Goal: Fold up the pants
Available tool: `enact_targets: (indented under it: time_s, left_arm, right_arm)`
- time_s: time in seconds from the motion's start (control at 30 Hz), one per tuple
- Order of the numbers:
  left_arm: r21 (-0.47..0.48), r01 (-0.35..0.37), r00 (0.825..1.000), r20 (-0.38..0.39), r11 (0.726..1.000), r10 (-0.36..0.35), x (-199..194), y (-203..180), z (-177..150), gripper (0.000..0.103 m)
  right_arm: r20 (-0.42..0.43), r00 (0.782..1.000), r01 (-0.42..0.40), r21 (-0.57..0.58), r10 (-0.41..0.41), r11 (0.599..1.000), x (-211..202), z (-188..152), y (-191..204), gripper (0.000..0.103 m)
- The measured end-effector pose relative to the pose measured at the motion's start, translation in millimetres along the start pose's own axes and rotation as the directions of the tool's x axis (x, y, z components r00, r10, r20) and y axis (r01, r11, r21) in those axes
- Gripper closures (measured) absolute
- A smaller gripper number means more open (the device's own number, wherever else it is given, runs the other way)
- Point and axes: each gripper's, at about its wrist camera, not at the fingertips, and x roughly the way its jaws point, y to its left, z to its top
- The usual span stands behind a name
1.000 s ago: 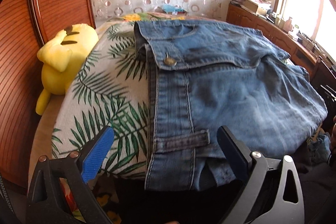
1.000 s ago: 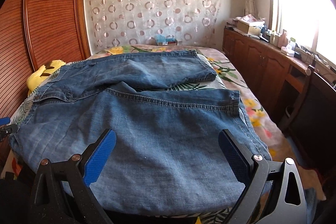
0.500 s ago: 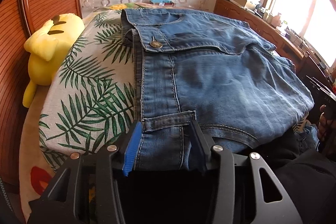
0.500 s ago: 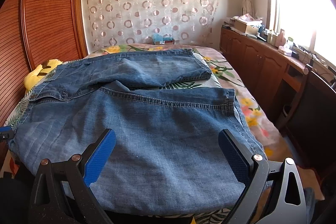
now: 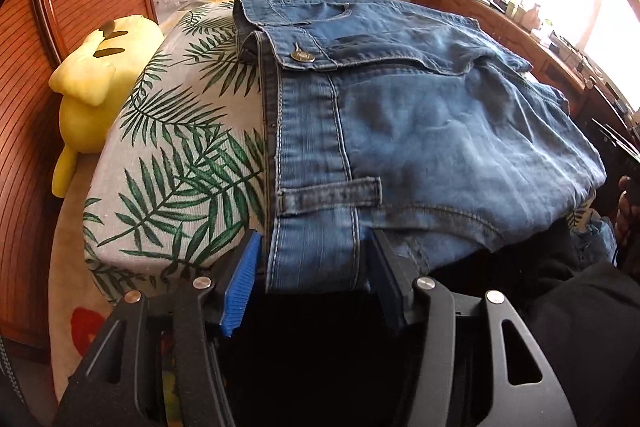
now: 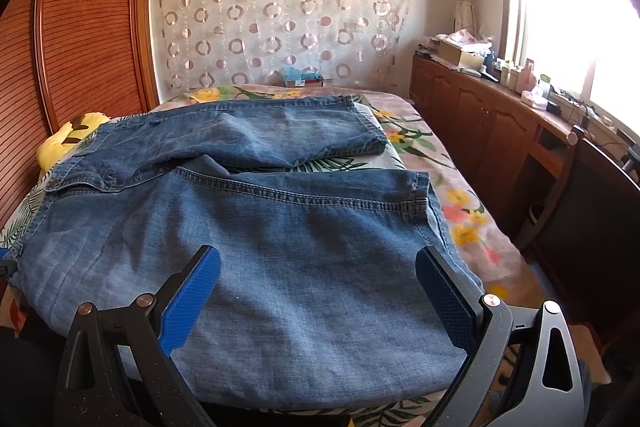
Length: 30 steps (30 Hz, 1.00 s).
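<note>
Denim pants [image 6: 256, 227] lie flat on the bed [image 6: 460, 195]. Left gripper [image 5: 312, 279] at 6 o'clock straddles the waistband, jaws opening, pads beside the cloth. Right gripper [image 6: 316, 287] hovers spread wide, empty.

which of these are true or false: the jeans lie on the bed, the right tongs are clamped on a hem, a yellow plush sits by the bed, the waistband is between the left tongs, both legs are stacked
1. The jeans lie on the bed. True.
2. The right tongs are clamped on a hem. False: they stand wide open over the near leg, gripping nothing.
3. A yellow plush sits by the bed. True.
4. The waistband is between the left tongs. True; the jaws are opening.
5. Both legs are stacked. False: they lie side by side, with bedding showing between them.
</note>
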Motion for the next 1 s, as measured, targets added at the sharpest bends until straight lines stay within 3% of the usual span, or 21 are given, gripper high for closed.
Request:
enact_targets:
  time_s: [0.37,0.7,0.83,1.0]
  left_arm:
    - [0.106,0.036,0.997,0.066,0.994,-0.043,-28,-16,5,0.083]
    - [0.055,0.001,1.000,0.014,0.998,-0.002,-9,3,2,0.084]
    - [0.056,0.007,1.000,0.024,0.998,-0.009,-9,3,0,0.084]
    - [0.057,-0.004,0.999,0.049,0.998,0.001,-15,1,3,0.094]
  right_arm:
    - [-0.014,0.999,0.040,0.023,-0.040,0.999,4,4,-5,0.005]
    - [-0.044,0.996,0.084,0.028,-0.083,0.996,6,-1,-16,0.005]
    - [-0.129,0.983,0.137,0.017,-0.133,0.990,16,-8,-31,0.024]
    - [-0.192,0.977,0.107,0.057,-0.095,0.993,26,-17,-48,0.029]
